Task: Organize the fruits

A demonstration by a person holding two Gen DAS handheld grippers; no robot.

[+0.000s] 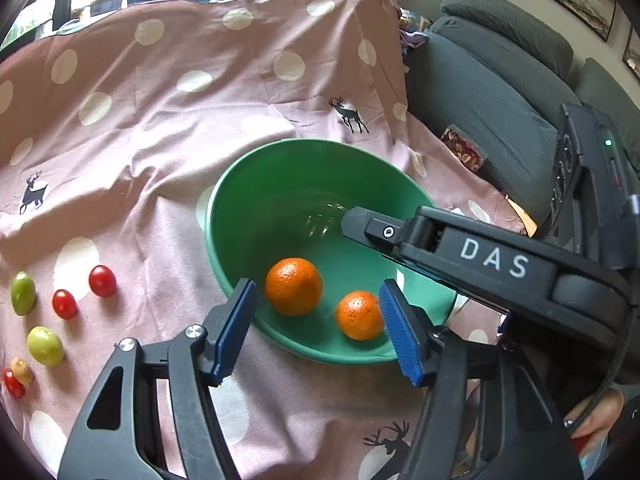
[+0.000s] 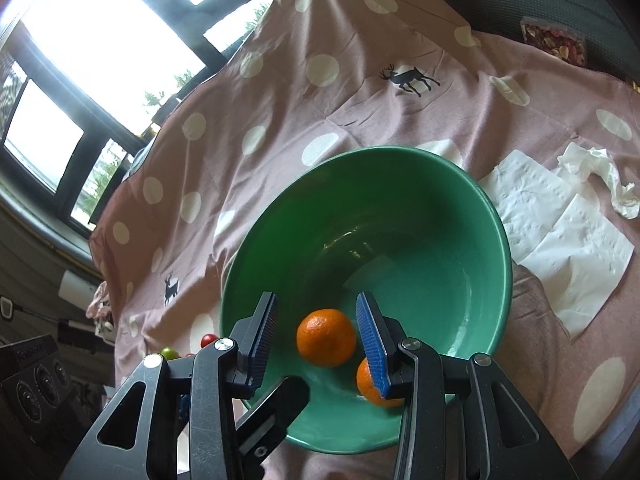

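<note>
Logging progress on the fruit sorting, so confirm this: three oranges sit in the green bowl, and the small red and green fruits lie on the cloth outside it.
Not quite: the green bowl holds two oranges, one and another, not three. The left wrist view shows this. The small red and green fruits do lie on the cloth outside it.

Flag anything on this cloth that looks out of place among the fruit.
A crumpled tissue and flat paper napkins lie on the spotted cloth right of the green bowl: litter, not fruit. Nothing looks spilled or damaged.
</note>
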